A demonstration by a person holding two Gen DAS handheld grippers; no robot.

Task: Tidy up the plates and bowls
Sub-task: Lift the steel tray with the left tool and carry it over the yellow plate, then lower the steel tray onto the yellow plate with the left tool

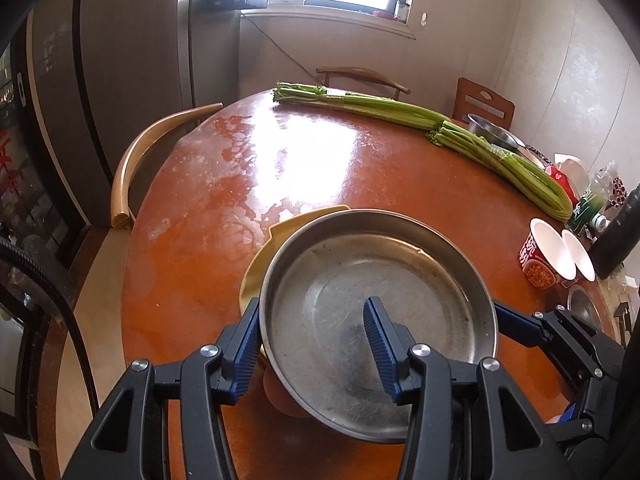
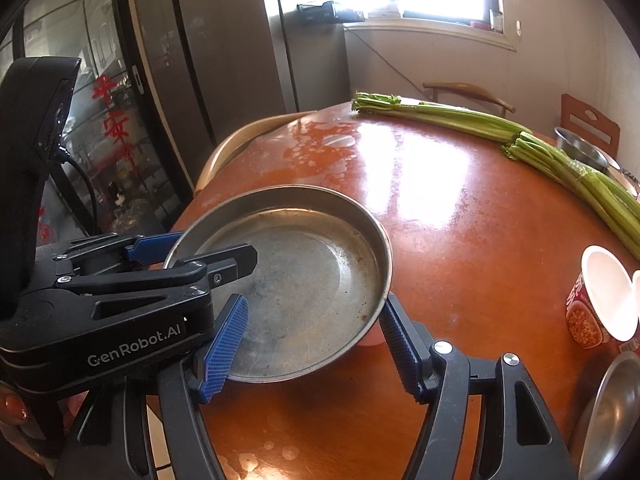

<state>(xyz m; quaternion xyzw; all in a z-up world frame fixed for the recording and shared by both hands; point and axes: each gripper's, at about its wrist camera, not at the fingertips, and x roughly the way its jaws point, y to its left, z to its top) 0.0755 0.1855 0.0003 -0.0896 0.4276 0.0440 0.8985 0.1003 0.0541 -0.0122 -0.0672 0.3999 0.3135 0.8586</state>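
Straddling both grippers' fingers (image 1: 256, 344), the steel plate's (image 1: 340, 280) rim sits clamped.

The steel pan (image 1: 380, 312) hides most of a yellow plate (image 1: 280, 232) beneath it, and a second steel dish (image 2: 612, 412) is cut off by the frame's edge.

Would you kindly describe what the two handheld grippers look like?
Both the left gripper and right gripper have black plastic bodies with silver screws and ribbed blue finger pads. White "GenRobot.AI" lettering marks the left one's body.
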